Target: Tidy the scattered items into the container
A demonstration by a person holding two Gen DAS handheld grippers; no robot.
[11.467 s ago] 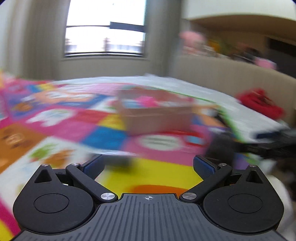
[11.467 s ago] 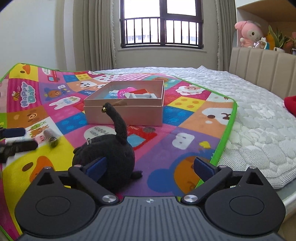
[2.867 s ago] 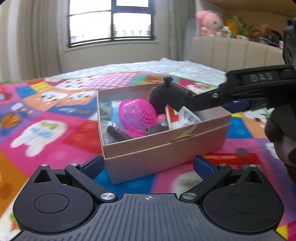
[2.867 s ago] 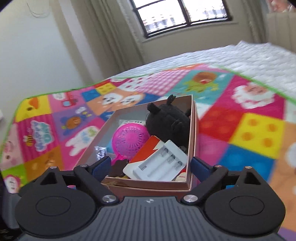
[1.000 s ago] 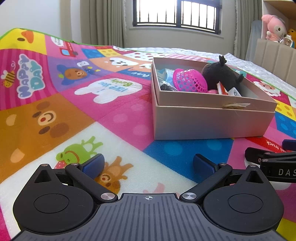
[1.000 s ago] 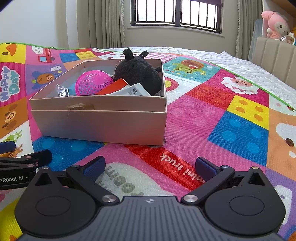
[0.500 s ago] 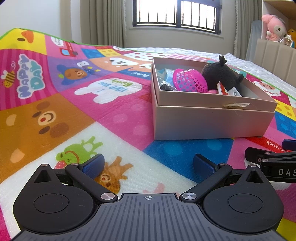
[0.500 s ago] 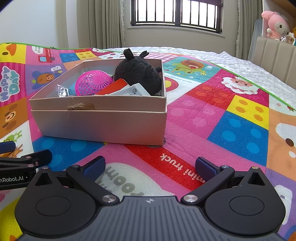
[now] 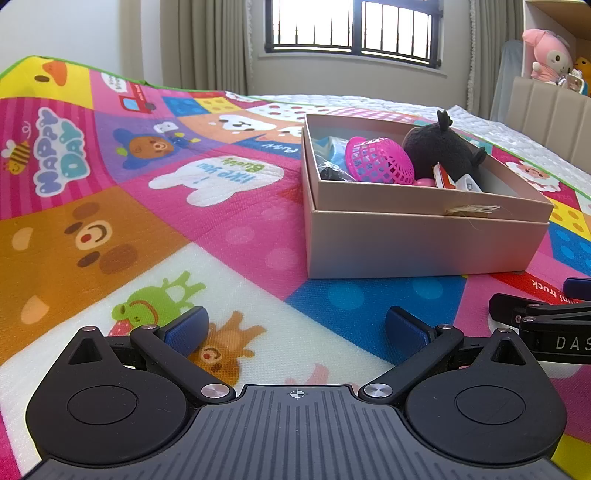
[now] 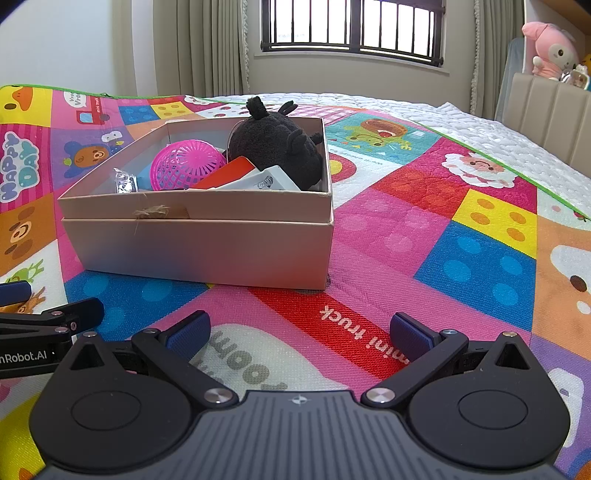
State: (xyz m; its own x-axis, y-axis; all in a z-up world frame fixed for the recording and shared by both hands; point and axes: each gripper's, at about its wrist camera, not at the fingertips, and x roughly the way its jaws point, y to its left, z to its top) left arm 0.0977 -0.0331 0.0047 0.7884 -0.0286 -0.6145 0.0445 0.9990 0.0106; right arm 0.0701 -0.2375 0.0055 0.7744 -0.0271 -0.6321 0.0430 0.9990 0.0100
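Observation:
A beige cardboard box [image 9: 413,243] [image 10: 199,251] stands on the colourful play mat. Inside it lie a black plush toy [image 9: 443,151] [image 10: 277,144], a pink mesh ball [image 9: 380,162] [image 10: 184,166], a red and white pack [image 10: 243,177] and a clear wrapper [image 10: 125,182]. My left gripper [image 9: 295,326] is open and empty, low over the mat in front of the box's left corner. My right gripper [image 10: 299,334] is open and empty, low over the mat in front of the box's right corner. Each gripper's fingers show at the edge of the other's view.
The play mat [image 9: 110,229] [image 10: 461,236] covers a bed with a white quilt [image 10: 498,144]. A padded headboard [image 10: 550,107] with a pink plush toy [image 10: 552,48] on top stands at the right. A window [image 9: 351,26] and curtains lie behind.
Nothing has visibly moved in the last second. Earlier, the black plush toy went from the mat into the box, and both grippers then drew back from the box.

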